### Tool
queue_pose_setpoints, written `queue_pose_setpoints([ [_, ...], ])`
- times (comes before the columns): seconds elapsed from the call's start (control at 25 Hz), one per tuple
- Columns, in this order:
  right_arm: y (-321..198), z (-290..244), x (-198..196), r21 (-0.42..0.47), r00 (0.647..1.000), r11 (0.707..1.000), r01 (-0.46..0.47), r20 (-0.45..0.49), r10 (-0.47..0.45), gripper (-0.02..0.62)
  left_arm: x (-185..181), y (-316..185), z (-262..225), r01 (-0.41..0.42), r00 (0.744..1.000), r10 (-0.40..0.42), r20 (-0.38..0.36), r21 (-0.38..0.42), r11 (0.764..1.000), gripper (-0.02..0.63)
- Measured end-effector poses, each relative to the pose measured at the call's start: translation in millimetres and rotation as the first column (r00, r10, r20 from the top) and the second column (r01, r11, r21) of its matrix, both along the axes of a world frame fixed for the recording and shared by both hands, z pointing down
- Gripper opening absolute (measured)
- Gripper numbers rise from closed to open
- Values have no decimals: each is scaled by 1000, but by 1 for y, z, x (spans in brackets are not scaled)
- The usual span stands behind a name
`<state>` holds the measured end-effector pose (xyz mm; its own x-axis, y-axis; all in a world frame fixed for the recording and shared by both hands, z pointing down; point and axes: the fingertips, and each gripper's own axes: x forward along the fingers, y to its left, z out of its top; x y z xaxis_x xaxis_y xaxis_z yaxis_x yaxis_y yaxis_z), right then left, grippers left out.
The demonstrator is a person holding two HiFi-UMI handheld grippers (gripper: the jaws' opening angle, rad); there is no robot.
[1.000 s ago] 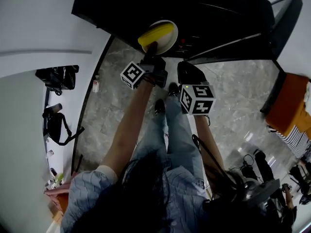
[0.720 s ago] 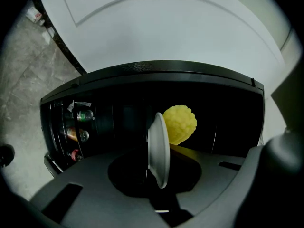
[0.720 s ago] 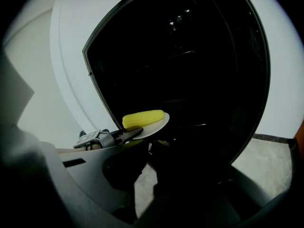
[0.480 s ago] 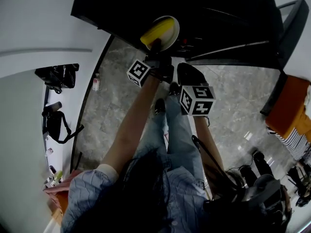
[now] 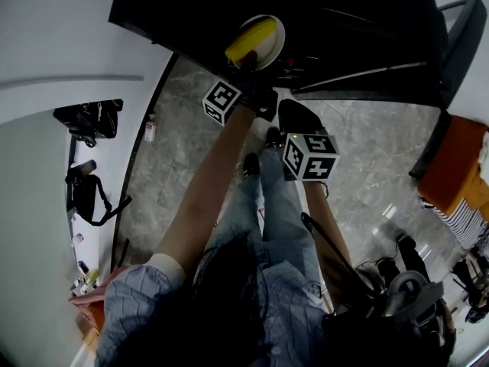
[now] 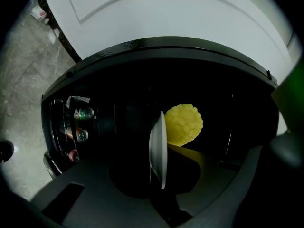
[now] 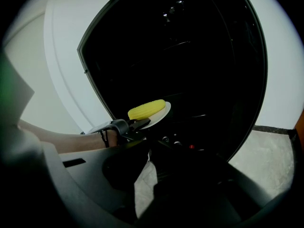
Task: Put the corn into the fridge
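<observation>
**Head view: a plate of corn held at the mouth of the open fridge**

Head view, left to right. The left gripper (image 5: 250, 66) reaches out from the person's forearm toward the dark, open fridge (image 5: 359, 29). Its jaws have just been closing further and are clamped on the near rim of a white plate (image 5: 273, 30). The corn (image 5: 248, 46), a single yellow ear, lies loose on that plate. Plate and corn hang at the fridge opening and rest on no shelf that can be seen. Further right and nearer the person, the right gripper (image 5: 292, 112) hangs above the stone floor (image 5: 191, 167). Its jaws are together with nothing between them, and it is well apart from the plate.

Left gripper view. Drink cans (image 6: 80, 125) sit in a rack at the left of the opening. The plate shows edge-on between the jaws, with the end of the corn just beside it on the right.

Right gripper view. The plate is roughly level and slightly tilted.

Likely hazards. The grip is on one rim only, so the plate's weight hangs beyond the jaws, and a slip there would let it swing down. The corn is round and unrestrained, so a tilt or jolt could roll it onto the floor. The interior is too dark to show shelf edges, so the far rim could strike one on the way in. The right gripper gives no support.
</observation>
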<state>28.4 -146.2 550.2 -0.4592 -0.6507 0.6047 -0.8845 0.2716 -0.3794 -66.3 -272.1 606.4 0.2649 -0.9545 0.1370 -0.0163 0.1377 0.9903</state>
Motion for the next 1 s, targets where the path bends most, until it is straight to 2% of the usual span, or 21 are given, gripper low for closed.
queue_pose_setpoints([
  [0.16, 2, 2, 1, -10, 1000, 1000, -12, 7, 12, 37, 1, 0, 0, -9, 1000, 9, 17, 30, 1000, 26],
  [0.36, 5, 4, 0, -20, 1000, 1000, -18, 17, 19, 37, 2, 0, -5, -71, 991, 69, 111, 21, 997, 41],
  [0.4, 7, 6, 0, -24, 1000, 999, -21, 20, 22, 37, 4, 0, -4, -89, 990, 88, 110, 7, 996, 74],
  [0.44, 9, 7, 0, -30, 999, 999, -25, 22, 25, 37, 7, 0, -3, -109, 989, 109, 98, -3, 994, 178],
  [0.48, 10, 7, 0, -34, 999, 999, -27, 25, 28, 37, 9, 0, -4, -130, 988, 130, 84, -3, 992, 215],
  [0.64, 16, 8, -5, -40, 999, 999, -23, 36, 24, 37, 16, 4, -13, -200, 977, 195, 85, 56, 978, 213],
  [0.8, 18, 8, -4, -44, 999, 999, -28, 42, 30, 37, 18, 20, -9, -244, 965, 237, 114, 48, 969, 213],
  [1.0, 20, 8, -2, -46, 998, 998, -39, 49, 41, 37, 11, 37, -5, -236, 968, 229, 99, 59, 970, 213],
])
